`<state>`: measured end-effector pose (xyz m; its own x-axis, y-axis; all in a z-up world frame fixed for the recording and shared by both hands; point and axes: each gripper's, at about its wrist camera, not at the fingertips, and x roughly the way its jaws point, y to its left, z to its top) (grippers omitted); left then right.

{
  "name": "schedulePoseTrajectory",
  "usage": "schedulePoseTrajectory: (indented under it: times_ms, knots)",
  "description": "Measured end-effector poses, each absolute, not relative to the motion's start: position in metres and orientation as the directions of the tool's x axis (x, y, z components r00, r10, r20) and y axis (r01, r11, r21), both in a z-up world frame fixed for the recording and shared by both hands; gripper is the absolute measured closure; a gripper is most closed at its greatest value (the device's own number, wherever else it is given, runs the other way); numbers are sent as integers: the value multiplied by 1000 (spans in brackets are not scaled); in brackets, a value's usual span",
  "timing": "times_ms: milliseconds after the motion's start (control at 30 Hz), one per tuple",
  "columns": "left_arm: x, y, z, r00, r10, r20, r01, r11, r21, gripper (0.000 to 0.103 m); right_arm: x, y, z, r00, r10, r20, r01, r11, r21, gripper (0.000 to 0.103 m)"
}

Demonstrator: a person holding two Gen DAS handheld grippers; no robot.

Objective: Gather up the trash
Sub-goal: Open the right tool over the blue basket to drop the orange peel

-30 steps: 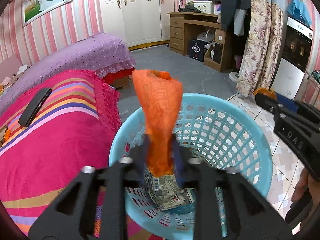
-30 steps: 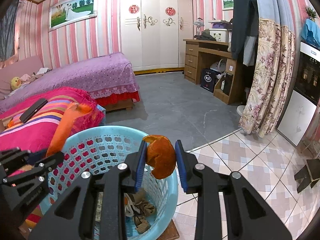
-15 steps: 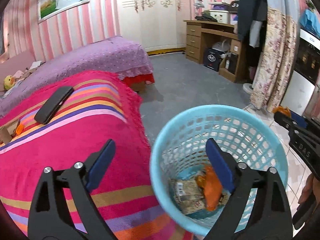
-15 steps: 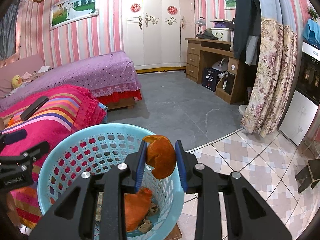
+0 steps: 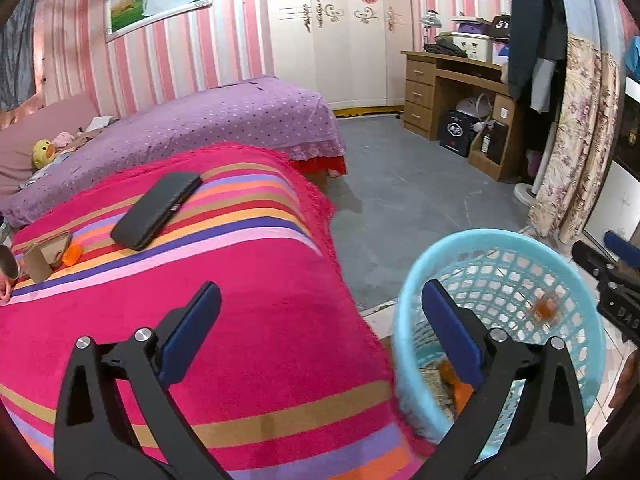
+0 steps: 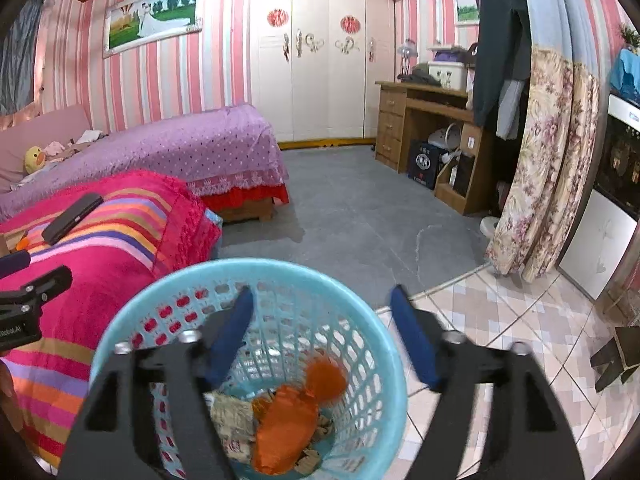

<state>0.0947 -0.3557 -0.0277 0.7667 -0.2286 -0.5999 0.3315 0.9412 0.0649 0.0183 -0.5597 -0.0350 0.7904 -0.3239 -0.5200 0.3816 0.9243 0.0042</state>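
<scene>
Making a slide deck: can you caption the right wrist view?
Open right hand-held gripper above the blue basket, orange peel and orange wrapper inside.

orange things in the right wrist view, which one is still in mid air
The small rounded orange peel, blurred and falling just below the open right gripper. The long orange wrapper already lies on the paper scraps at the bottom of the light blue plastic basket.
</scene>
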Motion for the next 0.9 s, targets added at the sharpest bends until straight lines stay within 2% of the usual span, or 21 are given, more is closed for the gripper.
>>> schedulePoseTrajectory:
  times_ms: [133, 300, 667, 900]
  knots:
    - [100, -331, -23, 774, -210, -598, 300, 952, 54, 6, 23, -549, -27, 800, -325, -505, 381, 925, 9, 9]
    - [107, -302, -15, 788, -178, -590, 270, 960, 71, 6, 35, -528, -20, 792, -344, -505, 381, 924, -31, 5]
    - [121, -200, 14, 831, -60, -554, 143, 984, 108, 6, 70, -474, -11, 815, -273, -510, 330, 944, 23, 5]
    - [134, -137, 15, 835, 22, -550, 66, 988, 140, 6, 99, -426, -12, 827, -211, -521, 264, 964, 29, 5]
